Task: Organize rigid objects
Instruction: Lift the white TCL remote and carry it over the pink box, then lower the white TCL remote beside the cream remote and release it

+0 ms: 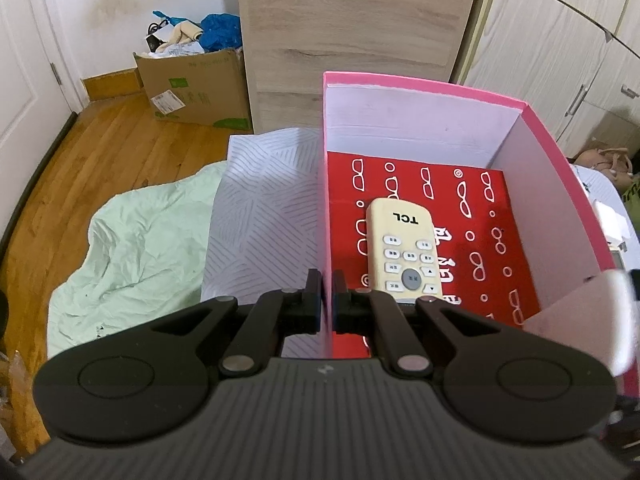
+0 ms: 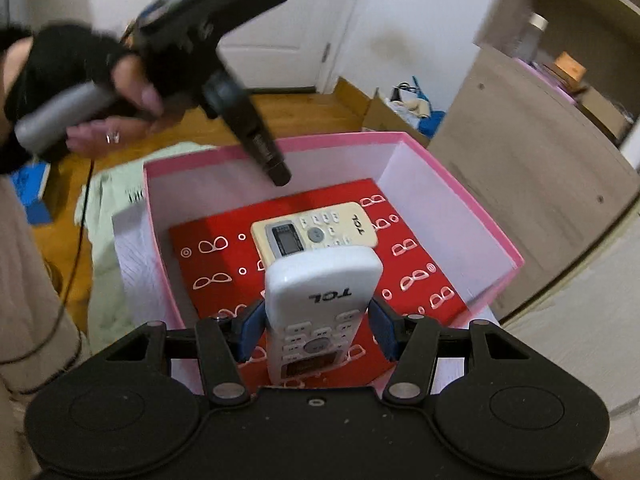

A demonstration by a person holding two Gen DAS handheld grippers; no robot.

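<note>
Right wrist view: white remote [image 2: 320, 304] is clamped between the blue pads of the right gripper [image 2: 318, 334], jaws about half spread, and is held over the pink box [image 2: 472, 200]. Yellowed remote [image 2: 316, 230] already lies on the box's red liner [image 2: 208, 268]. Left gripper [image 1: 327, 304] is pinched shut on the box's near wall. Step judged: placing. Next move calls for lowering beside the yellowed remote, then release.

Looks like a bedroom at home. There's a wood plank floor [image 1: 120, 140], a white door [image 2: 272, 20], pale wardrobe doors [image 1: 560, 60] and a cardboard box [image 1: 196, 84] stuffed with clutter.
</note>
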